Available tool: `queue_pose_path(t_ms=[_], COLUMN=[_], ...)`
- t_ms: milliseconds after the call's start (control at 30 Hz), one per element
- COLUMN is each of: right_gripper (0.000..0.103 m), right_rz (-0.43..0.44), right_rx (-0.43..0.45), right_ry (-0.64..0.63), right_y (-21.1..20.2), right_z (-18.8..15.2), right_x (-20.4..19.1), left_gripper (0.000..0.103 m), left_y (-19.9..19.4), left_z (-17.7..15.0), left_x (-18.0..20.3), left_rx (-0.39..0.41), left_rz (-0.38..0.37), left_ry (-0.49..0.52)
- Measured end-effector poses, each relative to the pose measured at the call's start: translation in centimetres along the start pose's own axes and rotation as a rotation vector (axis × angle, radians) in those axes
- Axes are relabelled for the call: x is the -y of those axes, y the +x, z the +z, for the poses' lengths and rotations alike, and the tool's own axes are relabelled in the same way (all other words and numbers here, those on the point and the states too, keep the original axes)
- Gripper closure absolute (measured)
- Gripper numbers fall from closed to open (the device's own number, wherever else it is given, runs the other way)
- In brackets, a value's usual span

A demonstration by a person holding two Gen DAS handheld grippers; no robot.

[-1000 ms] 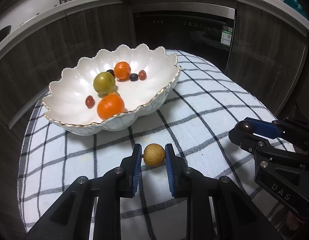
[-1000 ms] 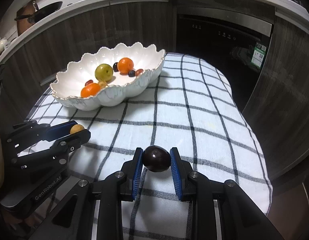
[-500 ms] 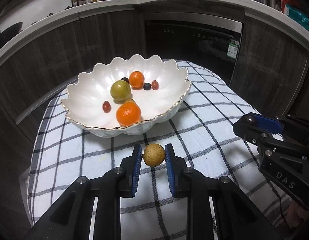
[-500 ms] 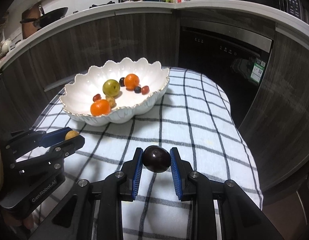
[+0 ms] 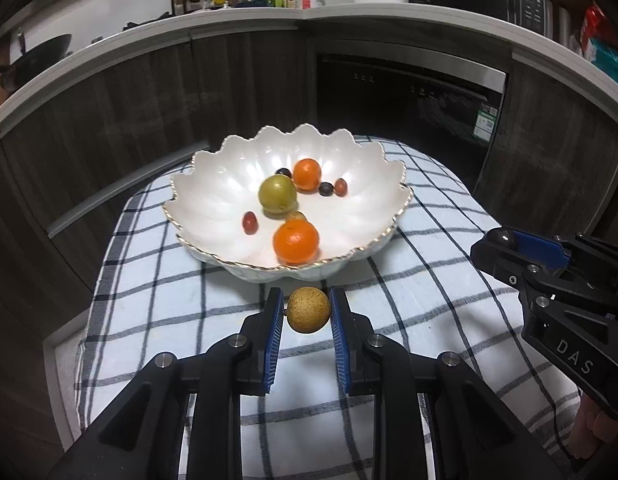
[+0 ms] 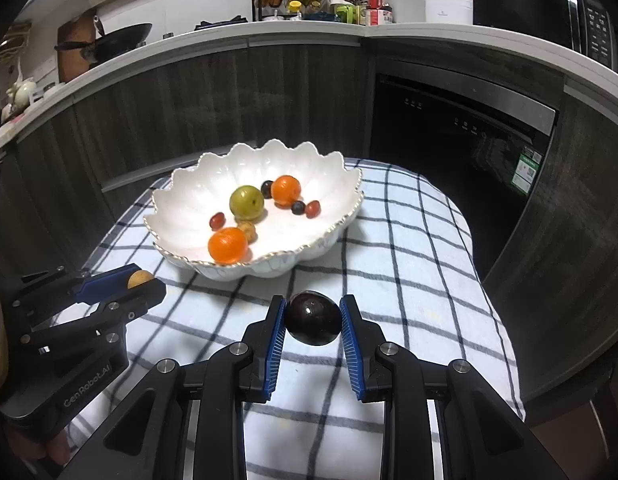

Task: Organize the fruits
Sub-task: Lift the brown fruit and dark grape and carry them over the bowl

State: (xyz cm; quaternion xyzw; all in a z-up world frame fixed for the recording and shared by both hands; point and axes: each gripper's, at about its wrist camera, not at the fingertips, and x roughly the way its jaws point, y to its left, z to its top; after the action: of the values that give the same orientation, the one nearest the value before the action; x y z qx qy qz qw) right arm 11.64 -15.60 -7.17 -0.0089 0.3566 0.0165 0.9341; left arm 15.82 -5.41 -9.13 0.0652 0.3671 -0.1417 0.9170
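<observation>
At the left, the left gripper (image 5: pixel 307 314) pinches a tan, rough-skinned round fruit (image 5: pixel 309 309), probably a longan, between its blue pads, jaws drawn narrow around it. It hangs above the checked cloth (image 5: pixel 157 280), just short of the near rim of the scalloped white bowl (image 5: pixel 213 184), a placing that suits carrying the fruit forward over the gold edge.

The bowl sits at the far middle of the cloth and already holds a green round fruit (image 5: pixel 278 193), two oranges (image 5: pixel 296 241), two reddish oval fruits and two small dark ones; a second tan fruit peeks out behind the near orange, mostly hidden in the left view. Most of the sorting looks done.

To the right, the right gripper (image 6: pixel 313 322) clamps a glossy dark plum (image 6: pixel 313 318) across its middle, jaws set a little wider for the larger fruit. It is also held above the cloth, nearer than the bowl and right of the left gripper, seemingly waiting its turn so the two tools do not crowd the rim together.
</observation>
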Motion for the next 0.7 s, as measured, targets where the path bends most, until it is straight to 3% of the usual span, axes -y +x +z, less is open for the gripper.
queue_pose_path(t_ms=[700], right_gripper=[0.074], right_rz=[0.035], right_rx=[0.048], right_ry=[-0.01], right_y=[1.3], right_z=[4.3], right_x=[-1.9], left_gripper=[0.079], left_y=[0.1], left_z=[3.2], left_x=[-4.0], left_rx=[0.036], left_rz=[0.053], left_ry=[-0.061])
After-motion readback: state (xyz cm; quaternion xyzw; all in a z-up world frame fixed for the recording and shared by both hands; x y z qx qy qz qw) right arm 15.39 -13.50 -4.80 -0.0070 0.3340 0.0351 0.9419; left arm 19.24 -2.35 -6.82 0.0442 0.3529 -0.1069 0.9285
